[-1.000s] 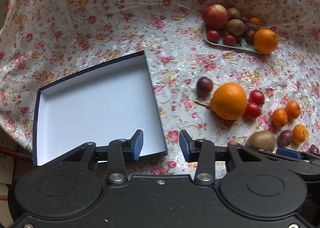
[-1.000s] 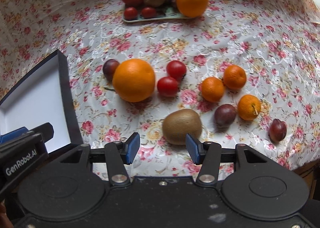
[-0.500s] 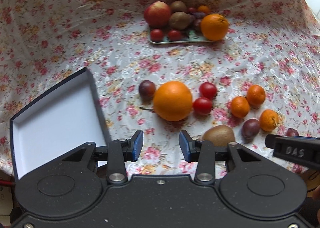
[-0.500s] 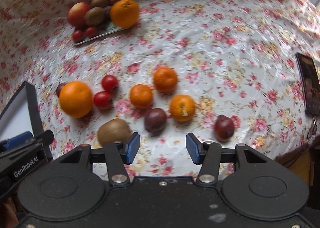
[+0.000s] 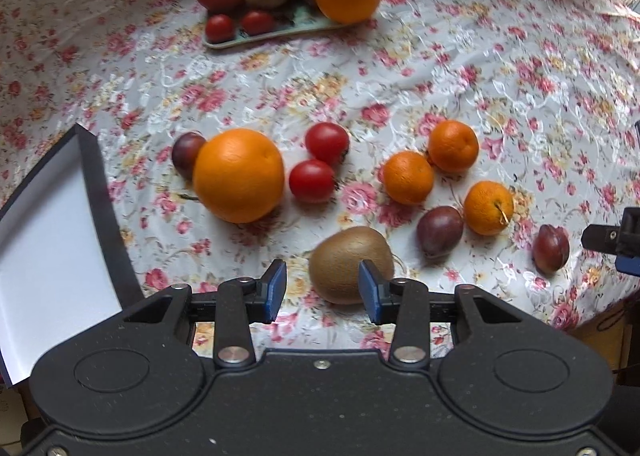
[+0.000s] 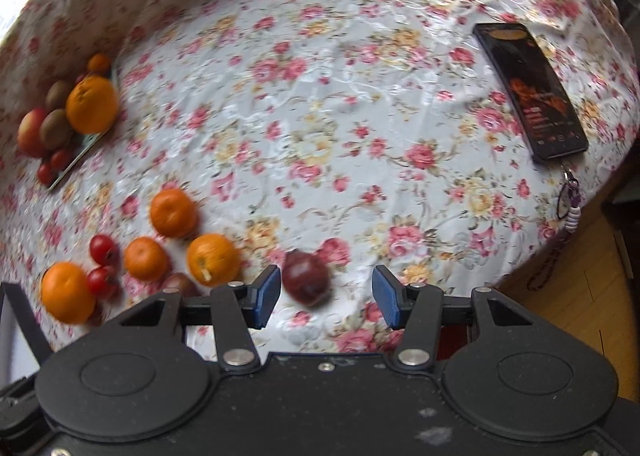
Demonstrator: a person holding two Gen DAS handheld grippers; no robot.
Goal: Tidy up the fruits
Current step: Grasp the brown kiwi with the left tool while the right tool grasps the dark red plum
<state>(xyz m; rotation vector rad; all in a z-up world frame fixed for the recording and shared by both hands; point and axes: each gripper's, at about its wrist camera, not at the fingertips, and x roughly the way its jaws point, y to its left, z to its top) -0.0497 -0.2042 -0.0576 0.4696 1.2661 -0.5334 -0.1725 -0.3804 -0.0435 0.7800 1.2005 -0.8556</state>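
Left gripper (image 5: 322, 291): jaws apart, a kiwi (image 5: 349, 264) just ahead of its fingertips.
Right gripper (image 6: 325, 301): jaws wide, a plum (image 6: 306, 277) lying between them, untouched.
Large orange (image 5: 239, 175): beyond the kiwi, beside two tomatoes (image 5: 312, 180).
Tray (image 5: 276, 32): farthest from the kiwi, piled with fruit.

home | floral tablecloth (image 6: 360, 96) | phone (image 6: 528, 88) | wooden floor (image 6: 580, 296)

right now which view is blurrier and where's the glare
Right wrist view: motion-smeared, the loose plum and mandarins soft-edged; glare washes the tablecloth at centre. Left wrist view: sharper near the kiwi, mild blur at the plate, bright sheen upper right.
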